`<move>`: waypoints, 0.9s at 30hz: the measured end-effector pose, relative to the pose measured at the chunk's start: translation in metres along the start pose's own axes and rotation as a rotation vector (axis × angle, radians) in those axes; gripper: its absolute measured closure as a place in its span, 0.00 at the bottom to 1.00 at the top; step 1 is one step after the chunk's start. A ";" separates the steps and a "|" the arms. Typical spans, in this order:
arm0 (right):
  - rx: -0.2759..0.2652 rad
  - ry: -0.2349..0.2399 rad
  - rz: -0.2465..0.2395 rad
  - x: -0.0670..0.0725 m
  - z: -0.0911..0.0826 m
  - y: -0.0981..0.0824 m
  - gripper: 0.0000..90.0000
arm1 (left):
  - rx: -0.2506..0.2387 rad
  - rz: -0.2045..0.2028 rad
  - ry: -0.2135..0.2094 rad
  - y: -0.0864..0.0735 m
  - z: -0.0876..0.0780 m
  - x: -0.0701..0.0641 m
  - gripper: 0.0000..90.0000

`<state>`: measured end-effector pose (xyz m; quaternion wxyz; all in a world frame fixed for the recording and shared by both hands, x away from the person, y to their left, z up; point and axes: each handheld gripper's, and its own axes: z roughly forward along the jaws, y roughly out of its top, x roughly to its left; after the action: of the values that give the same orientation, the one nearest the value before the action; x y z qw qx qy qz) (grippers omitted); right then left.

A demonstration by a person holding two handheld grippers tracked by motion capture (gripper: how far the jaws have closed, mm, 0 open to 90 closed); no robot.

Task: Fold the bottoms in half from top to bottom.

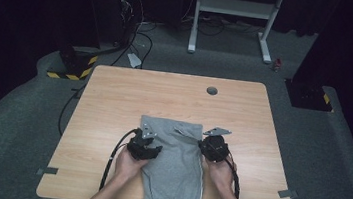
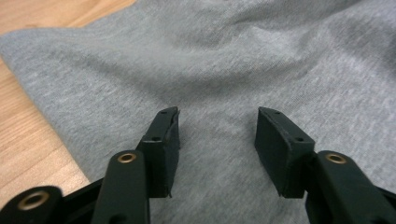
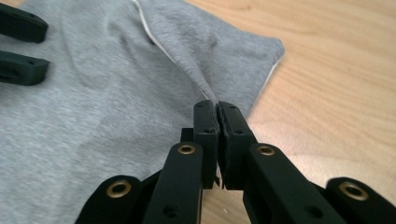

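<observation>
On the left, the left gripper (image 1: pixel 144 148) rests on the grey garment (image 1: pixel 173 162), near its left edge. In the left gripper view its fingers (image 2: pixel 164 140) are spread, with bare cloth (image 2: pixel 219 93) lying flat between and ahead of them; the pads press on nothing. Left of those fingers a strip of the wooden desk (image 2: pixel 28 135) shows beside the cloth's edge.

The garment lies in the middle of the desk (image 1: pixel 114 97), between the two grippers. Its long axis runs from the person towards the far side, and its near end hangs over the desk's front edge and is cut off at the bottom of the high view. What kind of garment it is cannot be told for sure.

On the right, the right gripper (image 1: pixel 215 148) sits at the cloth's right edge. Its fingers (image 3: pixel 205 135) are pressed together, pinching a raised fold of the garment (image 3: pixel 116 107) beside a thin white seam (image 3: pixel 159 44). Bare desk (image 3: pixel 336 84) lies right of them.
</observation>
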<state>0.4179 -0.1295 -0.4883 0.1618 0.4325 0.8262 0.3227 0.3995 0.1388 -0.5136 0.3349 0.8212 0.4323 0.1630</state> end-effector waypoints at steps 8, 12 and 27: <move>-0.064 0.009 -0.048 0.016 0.003 0.016 0.74 | -0.033 -0.077 0.038 0.012 0.003 0.018 0.52; -0.043 -0.027 -0.101 0.026 0.014 0.029 0.70 | 0.020 -0.061 0.050 0.016 0.013 0.016 0.50; 0.018 -0.076 0.081 -0.015 0.022 0.020 0.75 | 0.014 -0.104 0.072 0.019 0.012 0.030 0.49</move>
<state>0.4509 -0.1248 -0.4908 0.1760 0.4791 0.8042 0.3046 0.4346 0.1512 -0.5095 0.3215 0.7934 0.4875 0.1719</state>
